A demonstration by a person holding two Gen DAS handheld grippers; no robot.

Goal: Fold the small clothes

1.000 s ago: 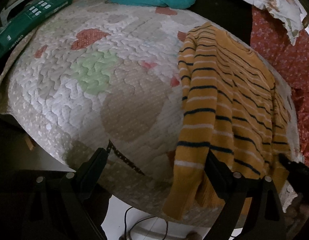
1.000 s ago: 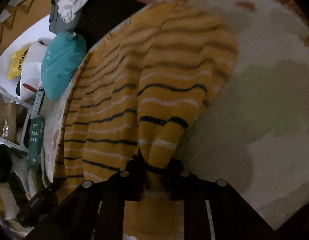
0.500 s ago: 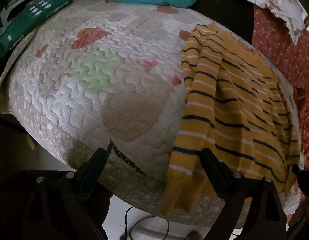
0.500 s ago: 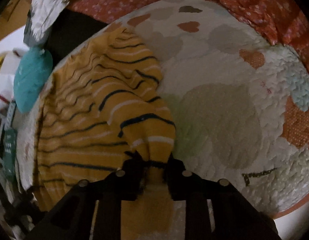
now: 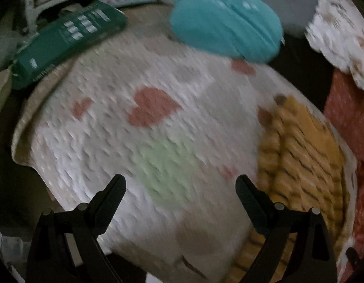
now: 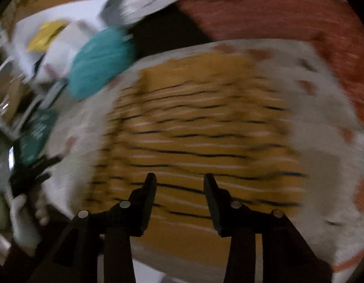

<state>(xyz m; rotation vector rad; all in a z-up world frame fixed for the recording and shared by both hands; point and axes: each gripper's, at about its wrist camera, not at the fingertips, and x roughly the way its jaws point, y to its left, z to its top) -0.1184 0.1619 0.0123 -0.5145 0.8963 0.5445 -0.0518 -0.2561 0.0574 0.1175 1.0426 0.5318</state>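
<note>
A mustard-yellow sweater with dark and white stripes [image 6: 196, 127] lies flat on a quilted mat with heart patches [image 5: 139, 146]. In the left wrist view the sweater [image 5: 302, 160] sits at the right side of the mat. My right gripper [image 6: 179, 181] is open and empty, just above the sweater's near part. My left gripper [image 5: 179, 184] is open and empty over the bare mat, left of the sweater. Both views are motion-blurred.
A teal folded cloth [image 5: 226, 35] lies at the mat's far edge, also in the right wrist view [image 6: 99, 61]. A dark green box [image 5: 64, 40] sits at the far left. Red patterned fabric [image 6: 299, 23] and a floral cloth [image 5: 342, 28] lie beyond the mat.
My right gripper has let go of the sweater sleeve and opened; the sweater now lies flat. My left gripper has moved forward over the mat, staying open.
</note>
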